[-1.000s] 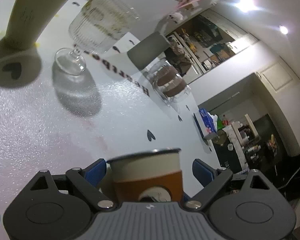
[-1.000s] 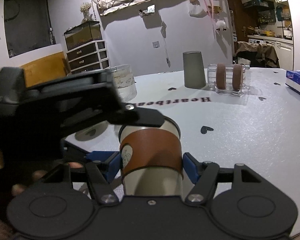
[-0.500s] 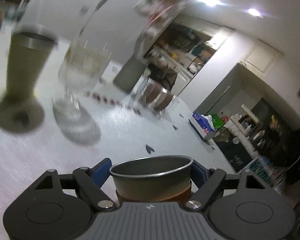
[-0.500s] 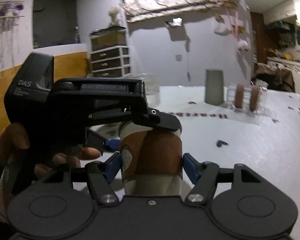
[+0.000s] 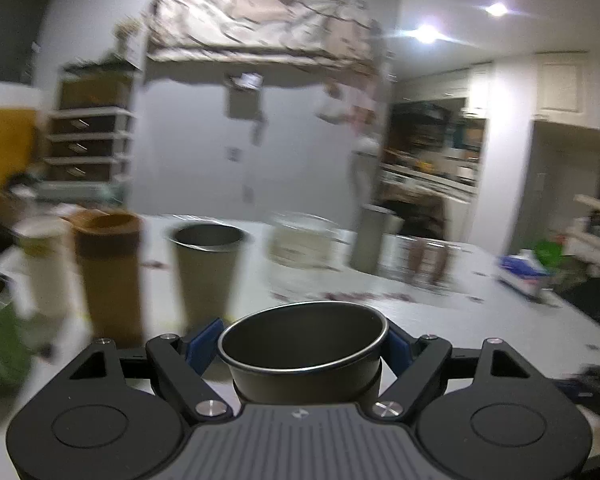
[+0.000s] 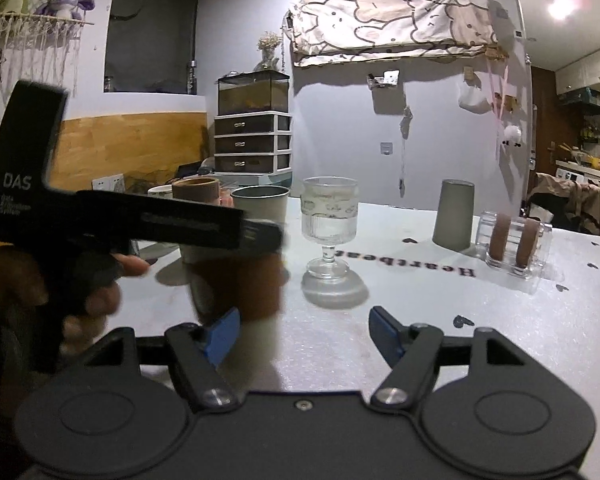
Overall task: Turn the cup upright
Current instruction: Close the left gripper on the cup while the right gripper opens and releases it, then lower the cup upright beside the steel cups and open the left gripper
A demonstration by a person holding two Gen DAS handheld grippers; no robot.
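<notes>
counter (image 6: 480, 320) white, far objects blurred in left view | left tool (image 5: 304, 346) pinching cup (image 5: 302, 344) mouth-up, lower body hidden behind tool | right tool (image 6: 304, 332) spread wide, gripping nothing | cup in right view a brown smear at 10 o'clock, base unclear

This is a home. Soft toys (image 6: 62, 2) hang at ten o'clock, drawers (image 6: 253, 143) stand at twelve, and a kitchen (image 6: 588, 152) shows at three o'clock.
</notes>
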